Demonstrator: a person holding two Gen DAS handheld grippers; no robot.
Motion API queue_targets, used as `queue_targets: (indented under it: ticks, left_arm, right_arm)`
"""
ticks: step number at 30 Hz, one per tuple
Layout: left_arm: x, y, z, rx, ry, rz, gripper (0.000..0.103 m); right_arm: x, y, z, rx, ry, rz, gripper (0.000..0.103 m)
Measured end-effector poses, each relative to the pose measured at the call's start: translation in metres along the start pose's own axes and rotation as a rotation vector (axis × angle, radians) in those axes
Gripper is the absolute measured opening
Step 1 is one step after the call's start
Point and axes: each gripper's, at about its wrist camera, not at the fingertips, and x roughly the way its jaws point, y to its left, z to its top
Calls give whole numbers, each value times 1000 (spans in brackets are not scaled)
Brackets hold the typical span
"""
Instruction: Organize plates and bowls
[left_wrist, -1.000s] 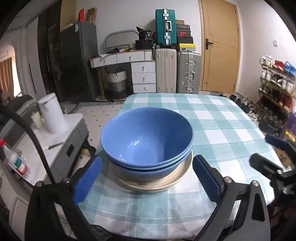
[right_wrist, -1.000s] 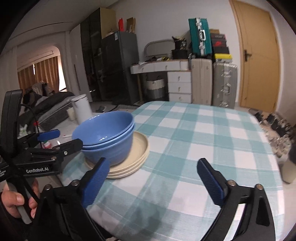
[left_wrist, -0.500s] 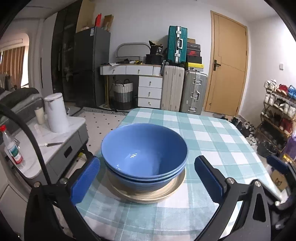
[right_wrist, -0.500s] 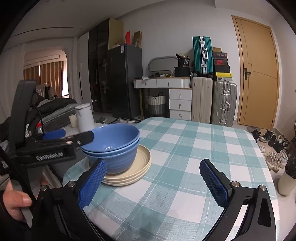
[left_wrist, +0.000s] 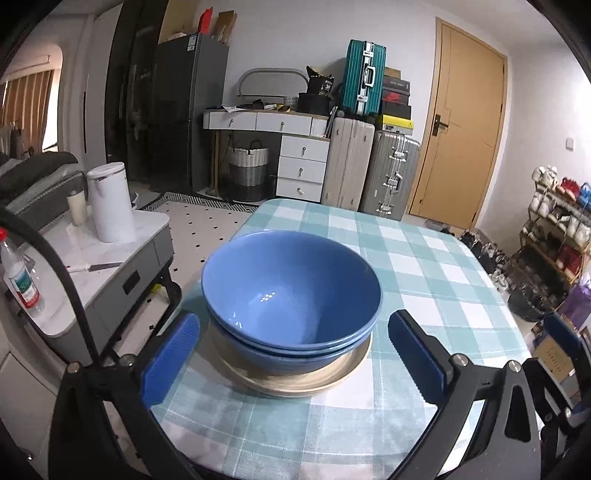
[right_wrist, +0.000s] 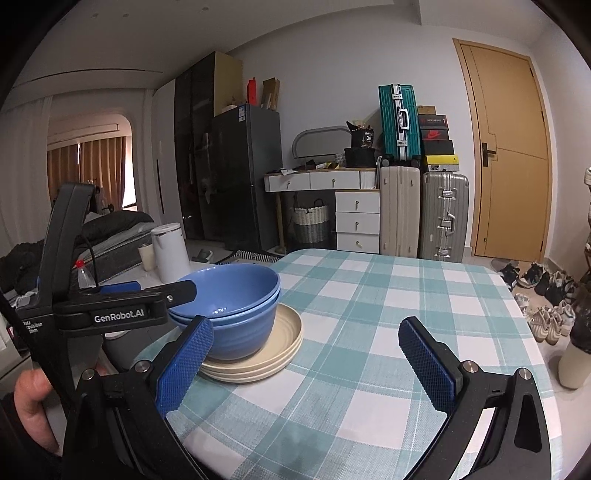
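Currently: two blue bowls (left_wrist: 291, 291) nested, seated on stacked cream plates (right_wrist: 258, 354) at near-left corner of table with teal-checked cloth (right_wrist: 388, 314). Left gripper (left_wrist: 293, 354) spread wide, blue pads (left_wrist: 171, 356) flanking the stack on both sides, just beside the plate rim; contact not confirmable, nothing pinched. Same gripper seen from right wrist view, side-on at left edge, upper finger level with bowl rim, handle gripped by a hand (right_wrist: 31, 406). Right gripper (right_wrist: 310, 358) also spread wide, empty, above bare cloth to the right of the stack; left pad (right_wrist: 184, 362) overlaps plates in view, true gap not determinable. White kettle (left_wrist: 110, 201) on side cabinet off table; suitcases (right_wrist: 424, 214) against far wall.
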Motion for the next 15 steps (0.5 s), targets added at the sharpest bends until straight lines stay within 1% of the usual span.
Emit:
queue_targets:
  ticks: [2, 5, 7, 12, 15]
  left_arm:
    - [-1, -6, -1, 28, -3, -3, 103]
    - [-1, -13, -4, 66, 13, -26, 103]
    - [-3, -17, -5, 87, 5, -27, 103]
    - [-5, -21, -3, 90, 0, -42, 103]
    - [-1, -20, -3, 83, 24, -54, 103]
  right_arm:
    - [0, 3, 0, -12, -3, -1, 102]
    - [-2, 4, 0, -17, -9, -3, 102]
    - [-2, 4, -1, -15, -8, -1, 102]
    - [0, 0, -1, 2, -2, -3, 102]
    - [1, -4, -1, 26, 8, -1, 102]
